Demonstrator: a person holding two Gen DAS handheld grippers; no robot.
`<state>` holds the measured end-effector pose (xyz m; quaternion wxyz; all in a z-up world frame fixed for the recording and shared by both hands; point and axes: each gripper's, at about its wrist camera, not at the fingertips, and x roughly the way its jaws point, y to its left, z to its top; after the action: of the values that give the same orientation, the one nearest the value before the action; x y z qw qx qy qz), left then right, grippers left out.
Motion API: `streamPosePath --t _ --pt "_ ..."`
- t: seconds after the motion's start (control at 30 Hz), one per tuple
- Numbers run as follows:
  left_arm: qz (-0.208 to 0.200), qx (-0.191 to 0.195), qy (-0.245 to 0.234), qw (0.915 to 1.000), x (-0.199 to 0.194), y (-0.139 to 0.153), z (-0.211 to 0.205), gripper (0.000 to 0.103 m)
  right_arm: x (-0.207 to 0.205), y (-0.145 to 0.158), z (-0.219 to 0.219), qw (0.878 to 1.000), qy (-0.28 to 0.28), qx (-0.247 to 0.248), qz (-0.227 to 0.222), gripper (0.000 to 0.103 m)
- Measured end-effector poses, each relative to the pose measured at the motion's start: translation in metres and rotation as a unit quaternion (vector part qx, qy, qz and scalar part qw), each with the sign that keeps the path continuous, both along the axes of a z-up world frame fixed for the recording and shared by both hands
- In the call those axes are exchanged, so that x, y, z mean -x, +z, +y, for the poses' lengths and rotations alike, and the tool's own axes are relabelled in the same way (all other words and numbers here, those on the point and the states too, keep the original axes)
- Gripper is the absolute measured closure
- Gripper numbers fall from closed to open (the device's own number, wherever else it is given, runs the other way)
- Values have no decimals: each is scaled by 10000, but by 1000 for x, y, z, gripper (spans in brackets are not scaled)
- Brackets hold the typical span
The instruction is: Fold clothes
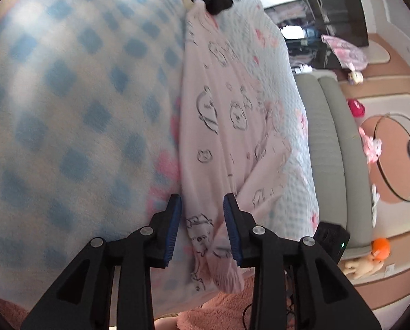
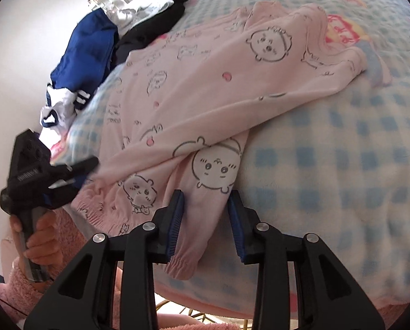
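Left wrist: checked blanket (image 1: 67, 104) blurred, pyjama top (image 1: 226, 126) half-hidden.

Lettering on left claw (image 2: 75, 172): white word on its black body, seen left of the right claw (image 2: 206, 220); too blurred to read.
Print on pink garment (image 2: 205, 90): cartoon faces and small scribbles, no legible words.
Elsewhere: nothing readable.

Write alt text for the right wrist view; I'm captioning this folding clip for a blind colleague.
A pink pajama top printed with cartoon faces lies spread on a blue checked blanket, one sleeve cuff between the open right gripper. At left a hand holds the left gripper near the hem; a blue and black clothes pile lies behind.
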<state>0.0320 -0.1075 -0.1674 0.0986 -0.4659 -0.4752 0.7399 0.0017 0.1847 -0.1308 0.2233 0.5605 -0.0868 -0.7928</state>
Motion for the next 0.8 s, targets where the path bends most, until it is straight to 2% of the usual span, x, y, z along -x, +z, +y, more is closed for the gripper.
streamPosePath --t 0.1,0.17,0.2,0.23,0.27,0.5,0.63,0.7,0.8 --pt "0 -21 -77 10000 5 -4 2 69 -2 -4 2 10000 -64 9 -9 69" --pt "51 6 -246 9997 11 -7 9 72 -2 -4 3 10000 -63 43 5 68" --pt "27 196 -285 9994 14 -7 16 76 -1 -3 3 10000 -39 33 30 65" --pt "3 372 -320 9988 18 -7 21 96 -1 -3 2 10000 -23 22 51 65" --pt "-21 494 -329 9982 19 -6 24 98 -1 -4 0 10000 -39 11 56 65" --pt "-123 1175 -219 9928 -5 10 11 100 -2 -8 -3 9999 -130 14 32 65" --pt "-242 1309 -257 9908 -16 11 4 99 -2 -9 -3 9999 -154 15 8 65" --pt "-76 1439 -211 9893 -12 23 12 98 -2 -3 -2 9997 -219 -48 60 65" --pt "370 1659 -299 9850 -16 37 21 97 -6 18 4 9986 -343 73 384 65"
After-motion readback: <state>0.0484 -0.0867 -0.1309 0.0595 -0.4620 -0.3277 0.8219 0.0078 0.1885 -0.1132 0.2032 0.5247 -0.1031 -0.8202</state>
